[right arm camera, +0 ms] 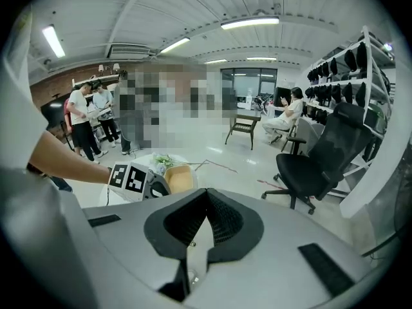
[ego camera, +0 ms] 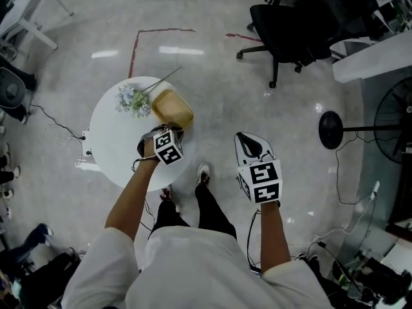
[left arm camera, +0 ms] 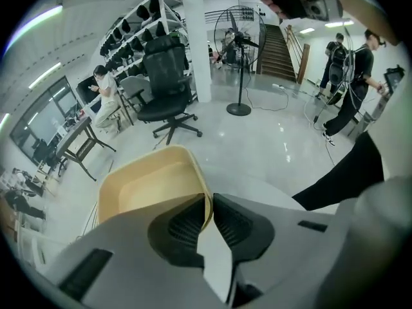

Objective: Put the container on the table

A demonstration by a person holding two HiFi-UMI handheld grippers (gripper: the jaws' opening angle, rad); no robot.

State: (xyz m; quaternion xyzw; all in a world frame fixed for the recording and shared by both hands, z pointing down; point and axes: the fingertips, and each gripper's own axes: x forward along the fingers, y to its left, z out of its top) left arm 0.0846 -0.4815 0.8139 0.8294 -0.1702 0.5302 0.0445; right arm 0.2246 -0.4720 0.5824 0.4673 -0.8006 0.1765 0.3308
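A tan plastic container (ego camera: pixel 172 108) sits over the right part of the round white table (ego camera: pixel 116 150); whether it rests on the top I cannot tell. My left gripper (ego camera: pixel 166 131) is at its near edge. In the left gripper view the container (left arm camera: pixel 145 188) has its right wall pinched between the two pads, so the left gripper (left arm camera: pixel 207 206) is shut on it. My right gripper (ego camera: pixel 248 141) hangs over the floor to the right of the table. In the right gripper view the right gripper (right arm camera: pixel 205 206) is shut with nothing in it.
A bunch of pale flowers (ego camera: pixel 132 100) lies on the table just left of the container. A black office chair (ego camera: pixel 290 28) and a fan's round base (ego camera: pixel 331 130) stand on the floor to the right. Cables trail by the table's left side.
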